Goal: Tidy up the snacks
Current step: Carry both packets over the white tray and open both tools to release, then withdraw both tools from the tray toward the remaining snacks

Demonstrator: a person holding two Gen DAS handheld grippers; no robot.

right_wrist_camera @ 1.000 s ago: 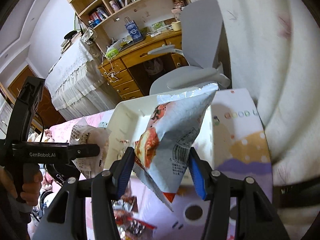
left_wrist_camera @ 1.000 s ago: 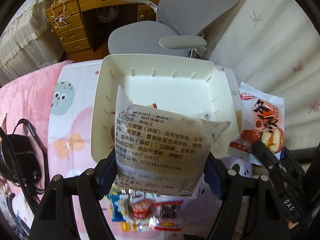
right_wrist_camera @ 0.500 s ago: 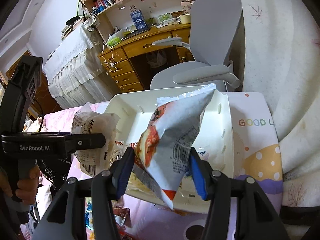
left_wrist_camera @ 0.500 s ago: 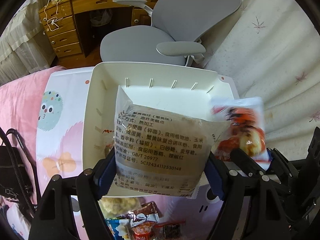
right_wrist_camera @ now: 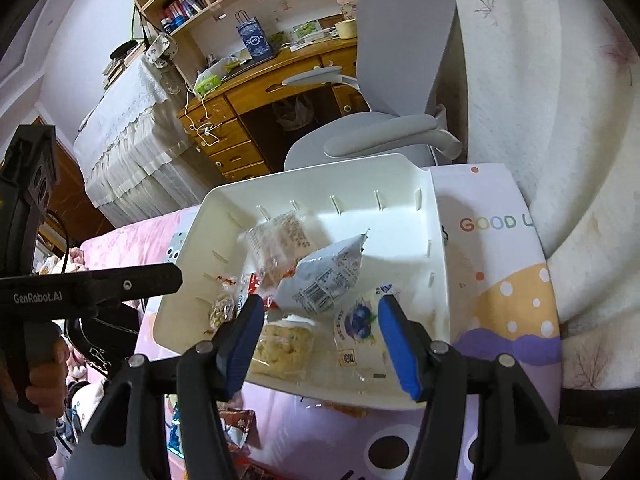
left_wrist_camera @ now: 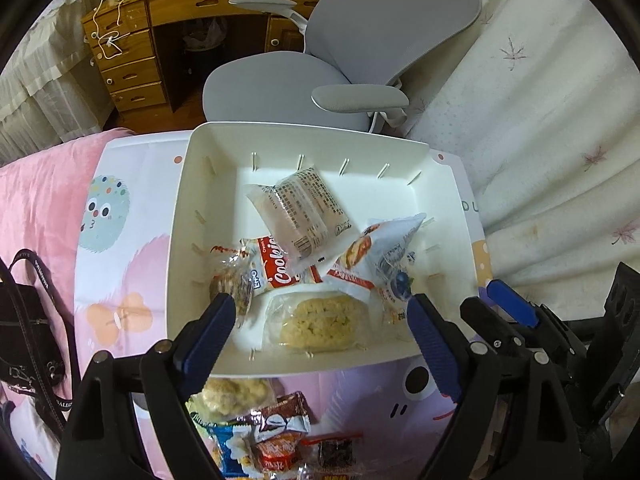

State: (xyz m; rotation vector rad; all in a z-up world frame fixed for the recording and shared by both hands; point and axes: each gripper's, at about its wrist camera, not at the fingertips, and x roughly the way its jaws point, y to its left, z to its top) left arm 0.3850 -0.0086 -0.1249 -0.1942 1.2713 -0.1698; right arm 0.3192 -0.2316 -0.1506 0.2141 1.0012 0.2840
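Observation:
A white bin (left_wrist_camera: 200,216) (right_wrist_camera: 404,172) sits on a printed bedsheet and holds several snack packs. A clear text-printed pack (left_wrist_camera: 298,210) (right_wrist_camera: 280,240) lies in its middle. A red-and-white pouch (left_wrist_camera: 376,252) (right_wrist_camera: 324,276) lies to its right. A cookie pack (left_wrist_camera: 272,268), a yellow crumbly cake pack (left_wrist_camera: 320,320) (right_wrist_camera: 286,344) and a blueberry pack (right_wrist_camera: 360,332) lie nearer. My left gripper (left_wrist_camera: 320,320) is open and empty over the bin's near edge. My right gripper (right_wrist_camera: 320,328) is open and empty beside it and also shows in the left wrist view (left_wrist_camera: 504,304).
More loose snacks (left_wrist_camera: 264,428) lie on the sheet in front of the bin. A black bag (left_wrist_camera: 24,320) lies at the left. A grey office chair (left_wrist_camera: 360,48) and a wooden desk (left_wrist_camera: 132,40) stand beyond the bed. White curtain (left_wrist_camera: 540,140) hangs at right.
Both grippers opened and let go. The clear pack dropped from the left one and the red-and-white pouch from the right one into the bin.

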